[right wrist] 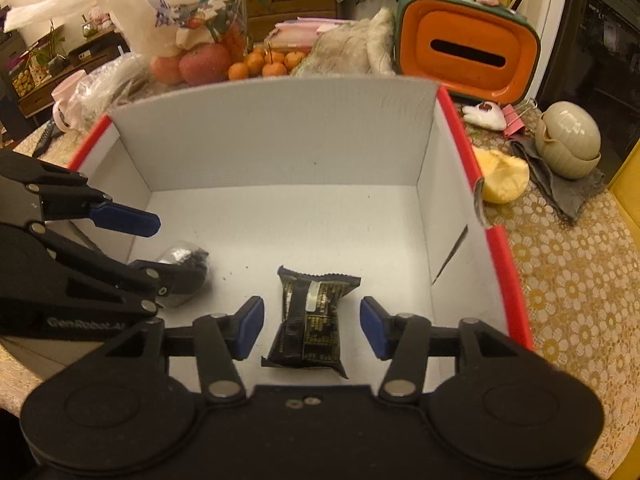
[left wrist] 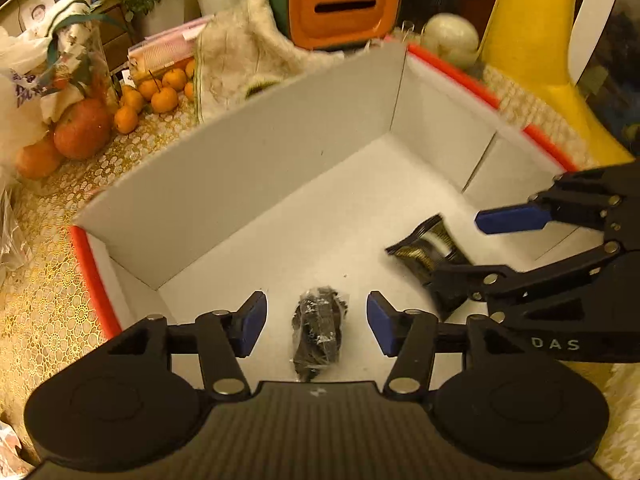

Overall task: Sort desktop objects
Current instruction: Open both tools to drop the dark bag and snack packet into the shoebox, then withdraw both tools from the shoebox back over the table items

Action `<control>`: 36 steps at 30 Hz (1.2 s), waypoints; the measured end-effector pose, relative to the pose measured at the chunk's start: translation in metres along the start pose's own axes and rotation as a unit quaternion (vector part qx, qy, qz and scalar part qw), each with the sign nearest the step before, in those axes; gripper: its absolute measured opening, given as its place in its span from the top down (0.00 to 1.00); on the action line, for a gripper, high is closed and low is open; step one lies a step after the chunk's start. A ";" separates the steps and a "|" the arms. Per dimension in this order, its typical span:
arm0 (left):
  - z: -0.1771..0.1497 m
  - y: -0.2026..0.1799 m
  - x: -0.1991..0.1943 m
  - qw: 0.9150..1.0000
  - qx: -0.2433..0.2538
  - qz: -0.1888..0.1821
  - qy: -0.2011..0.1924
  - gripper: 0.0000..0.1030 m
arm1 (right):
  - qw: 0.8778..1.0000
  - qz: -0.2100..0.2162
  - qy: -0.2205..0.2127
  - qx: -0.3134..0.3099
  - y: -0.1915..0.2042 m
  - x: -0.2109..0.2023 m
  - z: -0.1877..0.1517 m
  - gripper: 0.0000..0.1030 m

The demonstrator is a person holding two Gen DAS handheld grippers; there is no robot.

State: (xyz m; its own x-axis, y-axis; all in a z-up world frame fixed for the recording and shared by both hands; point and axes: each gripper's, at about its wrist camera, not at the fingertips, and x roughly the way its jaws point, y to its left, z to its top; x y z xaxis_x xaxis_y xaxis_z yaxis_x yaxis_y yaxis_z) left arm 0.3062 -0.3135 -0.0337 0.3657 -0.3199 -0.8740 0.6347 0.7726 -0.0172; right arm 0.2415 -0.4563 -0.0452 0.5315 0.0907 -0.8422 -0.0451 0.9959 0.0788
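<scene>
Black snack packet (right wrist: 310,322) and clear-wrapped black bundle (left wrist: 318,330) lie (apart) in the white box (right wrist: 280,152).

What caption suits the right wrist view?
Open right gripper above a black snack packet lying in the white box.

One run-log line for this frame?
left gripper: open over clear-wrapped black item | right gripper: open over black snack packet | both in white box

We see a box (right wrist: 280,140) with pale grey walls and a red rim, a black packet (right wrist: 310,320) with gold print, blue pads (right wrist: 250,328) on black grippers, an orange-fronted green tissue holder (right wrist: 468,56), and a gold floral lace tablecloth (right wrist: 580,280)
</scene>
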 end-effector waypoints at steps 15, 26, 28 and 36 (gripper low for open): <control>-0.026 0.001 -0.086 0.997 -0.015 -0.001 -0.072 0.48 | 0.999 0.016 -0.037 -0.020 0.034 -0.061 -0.007 0.49; -0.073 0.014 -0.151 0.992 -0.052 0.019 -0.117 0.48 | 0.996 0.038 -0.069 -0.041 0.075 -0.107 -0.017 0.48; -0.083 0.018 -0.164 0.990 -0.060 0.024 -0.124 0.48 | 0.995 0.043 -0.074 -0.045 0.084 -0.114 -0.019 0.47; -0.134 0.049 -0.213 0.982 -0.094 0.048 -0.157 0.48 | 0.990 0.073 -0.086 -0.080 0.133 -0.132 -0.024 0.44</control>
State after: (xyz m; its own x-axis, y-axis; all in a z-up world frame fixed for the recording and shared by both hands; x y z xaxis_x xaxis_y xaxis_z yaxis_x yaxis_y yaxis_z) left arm 0.1682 -0.1339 0.0860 0.6276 -0.3717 -0.6841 0.4611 0.8855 -0.0582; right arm 0.1449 -0.3360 0.0632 0.6447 0.2453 -0.7240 -0.2587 0.9612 0.0954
